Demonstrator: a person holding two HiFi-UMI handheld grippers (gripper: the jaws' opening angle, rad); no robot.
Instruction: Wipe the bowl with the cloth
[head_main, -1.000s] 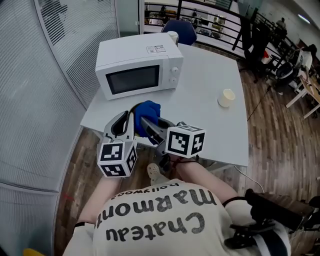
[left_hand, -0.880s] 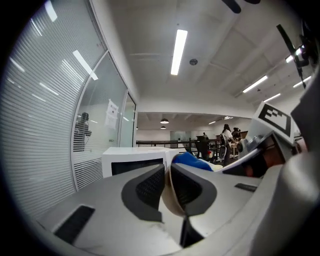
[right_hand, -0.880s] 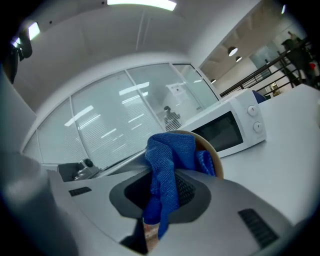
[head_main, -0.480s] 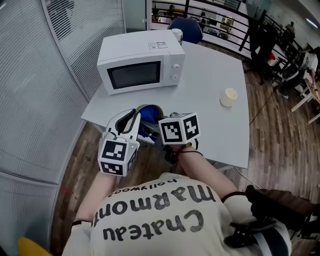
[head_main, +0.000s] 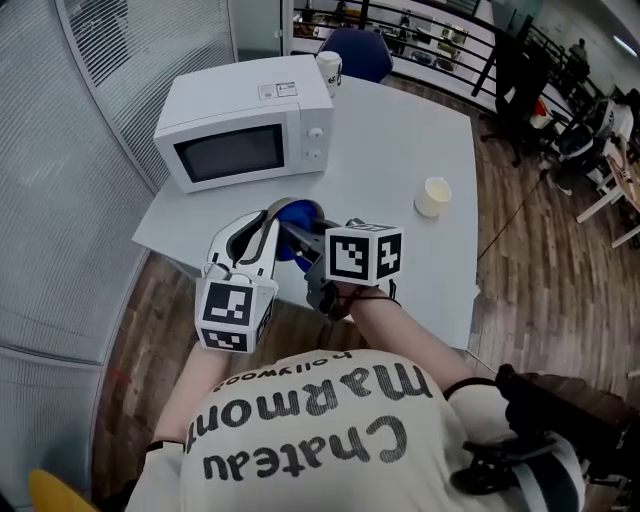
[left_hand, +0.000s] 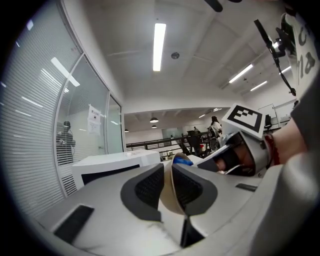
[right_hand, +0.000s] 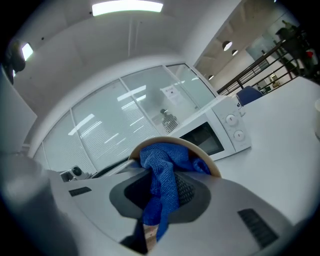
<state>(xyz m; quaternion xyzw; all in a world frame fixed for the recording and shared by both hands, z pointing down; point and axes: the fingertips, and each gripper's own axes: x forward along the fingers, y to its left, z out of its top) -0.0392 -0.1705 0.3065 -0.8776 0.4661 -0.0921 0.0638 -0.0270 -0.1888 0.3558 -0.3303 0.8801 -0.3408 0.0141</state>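
Inside bowl (right_hand: 166, 139) in left gripper (left_hand: 168, 172): blue cloth (right_hand: 162, 175) w/in right gripper (right_hand: 161, 187).

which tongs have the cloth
The right tongs: the blue cloth is pinched in their jaws, reaching into the bowl. The left tongs, jaws just opening slightly, hold only the bowl's rim.

The person is holding the grippers side by side, pointing forward and almost level. The left gripper (head_main: 272, 214) is pinching the bowl (left_hand: 172, 197) by its wall, its jaws having just been opening slightly. The right gripper (head_main: 296, 236), on a bare right wrist (head_main: 368, 297), is clamping the cloth (right_hand: 162, 167).
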